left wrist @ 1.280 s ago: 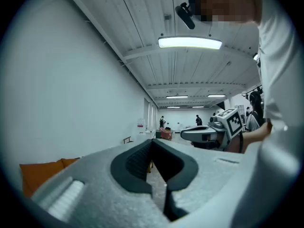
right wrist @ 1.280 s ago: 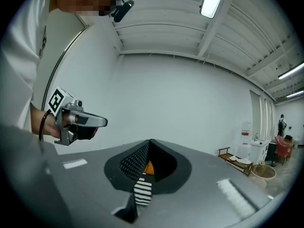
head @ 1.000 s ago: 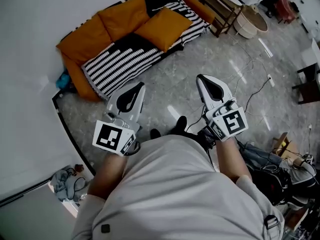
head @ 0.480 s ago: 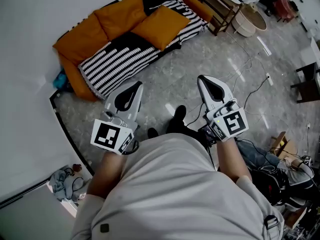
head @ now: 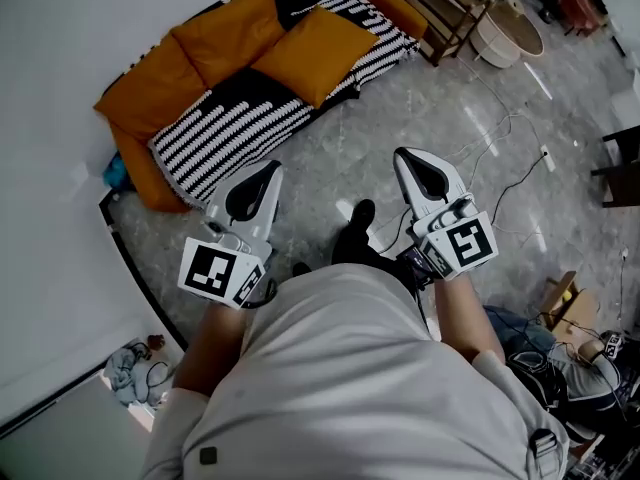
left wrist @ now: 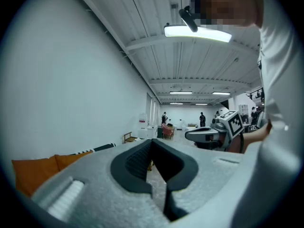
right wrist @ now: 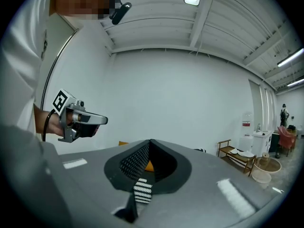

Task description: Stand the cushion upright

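Lying broad face up on the sofa's striped seat, the loose orange cushion point(head: 315, 53) has not been stood up yet. It sits toward the sofa's far end, turned so that one corner points at the sofa's front edge. It lies just in front of the orange back cushions point(head: 215, 30) that line the sofa's wall side. The sofa point(head: 235, 128) itself is a low one, set along the white wall.

From where I stand, nothing of the job looks done. Both tools are out on the floor side of the sofa, well apart from it, held level in front of the person. The left gripper point(head: 268, 168) is clenched shut with nothing in it. Its own view shows the two jaws meeting at the tips, with only the room visible through the hollow behind them. The right gripper point(head: 405, 155) is the same, closed tight and empty, and through its hollow a bit of the sofa's stripes and orange shows far ahead.

So I'd say all of the job is left: reach the sofa, open a gripper, take the cushion by an edge and tip it up against the back cushions so it rests on its edge.

Past the sofa's far end stand a wooden rack point(head: 435, 8) and a round basket point(head: 508, 33). Cables point(head: 505, 143) trail over the floor out from the sofa's front, none of them near the cushion.
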